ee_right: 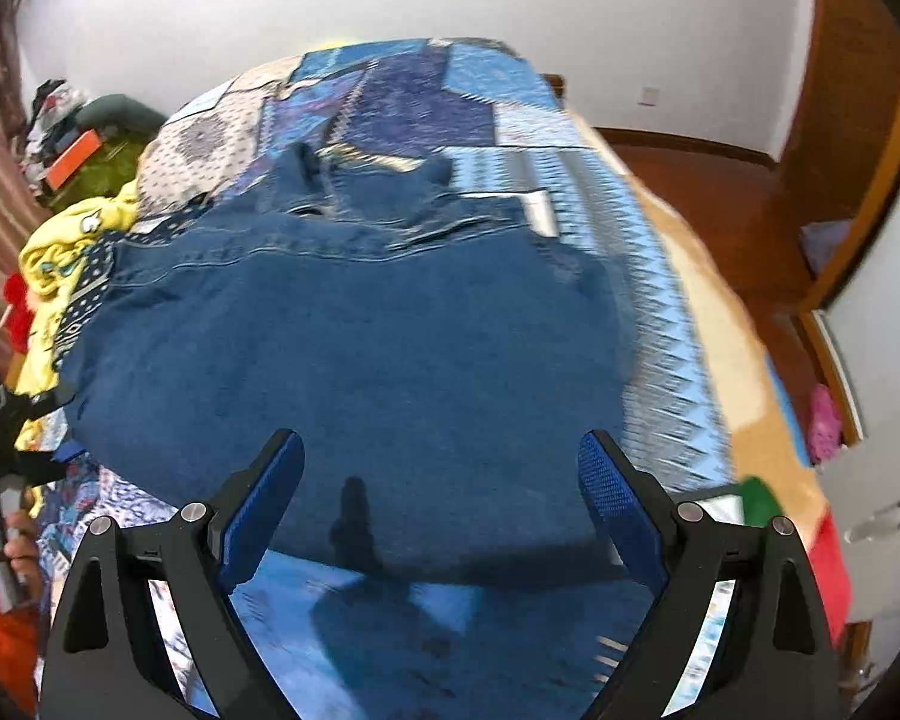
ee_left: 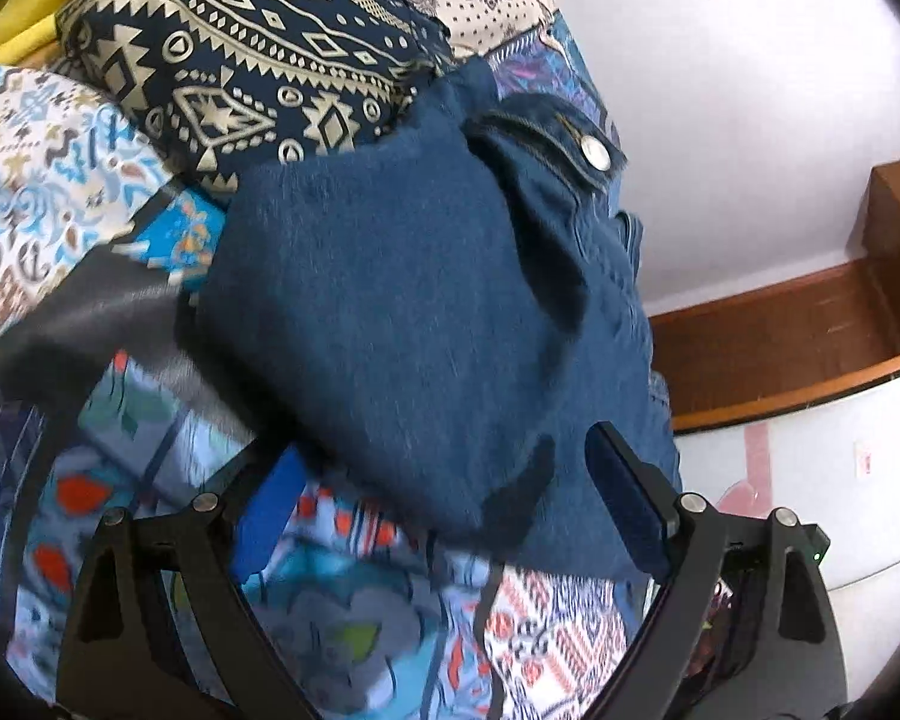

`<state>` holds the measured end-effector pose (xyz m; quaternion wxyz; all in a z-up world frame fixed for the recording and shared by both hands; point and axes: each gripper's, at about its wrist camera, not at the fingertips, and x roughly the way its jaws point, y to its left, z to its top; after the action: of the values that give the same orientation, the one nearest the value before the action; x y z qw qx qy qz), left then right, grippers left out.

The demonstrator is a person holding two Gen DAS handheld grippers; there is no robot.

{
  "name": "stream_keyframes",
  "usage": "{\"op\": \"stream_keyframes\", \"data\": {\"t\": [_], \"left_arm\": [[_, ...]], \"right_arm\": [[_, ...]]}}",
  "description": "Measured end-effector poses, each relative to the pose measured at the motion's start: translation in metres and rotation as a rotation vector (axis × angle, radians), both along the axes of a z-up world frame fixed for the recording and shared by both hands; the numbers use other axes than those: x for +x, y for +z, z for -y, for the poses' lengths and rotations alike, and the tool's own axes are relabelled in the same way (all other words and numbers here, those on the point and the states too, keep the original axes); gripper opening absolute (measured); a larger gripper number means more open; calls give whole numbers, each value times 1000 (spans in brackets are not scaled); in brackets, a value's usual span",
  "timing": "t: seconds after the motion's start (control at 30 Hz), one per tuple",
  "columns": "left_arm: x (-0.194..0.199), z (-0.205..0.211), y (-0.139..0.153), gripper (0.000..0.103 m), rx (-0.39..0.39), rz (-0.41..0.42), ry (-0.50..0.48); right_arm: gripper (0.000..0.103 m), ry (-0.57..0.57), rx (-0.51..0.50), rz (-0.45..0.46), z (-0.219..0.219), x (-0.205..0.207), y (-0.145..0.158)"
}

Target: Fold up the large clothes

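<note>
blue pads line the inside of both pairs of tongs, and both pairs stand wide apart with nothing pressed between them. the right tongs (ee_right: 441, 501) hang over the near edge of the denim garment (ee_right: 354, 360) – the cloth lies under the gap of the jaws, but the pads do not touch it. the left tongs (ee_left: 444, 504) are also released; in the left wrist view the same denim garment (ee_left: 390, 300) fills the middle, and one pad seems to be just beside its edge, but the picture is blurred there and i cannot tell if it touches.

the garment is spread on the bed, on a patchwork bedspread (ee_right: 660, 312) of blue, white and orange patterns. it looks partly folded, with seams and a collar-like part at the far side. a metal button (ee_left: 596, 153) shows on a flap near its far end in the left view.

beside the denim lies a dark blue cloth with cream geometric print (ee_left: 240, 78), and further out a yellow cloth (ee_right: 60, 252). at the left edge of the right view a person's hand (ee_right: 15, 546) grips the handle of the other tool – an orange sleeve (ee_right: 0, 648) is below it. around the bed are a wooden floor (ee_right: 720, 180) and white walls.
</note>
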<state>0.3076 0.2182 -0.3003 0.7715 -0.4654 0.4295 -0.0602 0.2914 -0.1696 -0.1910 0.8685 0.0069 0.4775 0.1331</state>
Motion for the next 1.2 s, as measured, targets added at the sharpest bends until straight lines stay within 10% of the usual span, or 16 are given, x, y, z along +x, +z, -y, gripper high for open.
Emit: {"op": "stream_keyframes", "data": {"t": [0.37,0.6,0.87,1.2], "left_arm": [[45,-7,-13,61,37,31,59],[35,0,35,31,192,96,80],[14,9,108,24,245,277,108],[-29,-3,149,22,395,311,199]], "right_arm": [[91,71,2,-34,-37,8,-15],[91,63,5,-55,-38,10,-14],[91,101,37,-7,-55,7,12],[91,282,59,12,-135,6,16]]}}
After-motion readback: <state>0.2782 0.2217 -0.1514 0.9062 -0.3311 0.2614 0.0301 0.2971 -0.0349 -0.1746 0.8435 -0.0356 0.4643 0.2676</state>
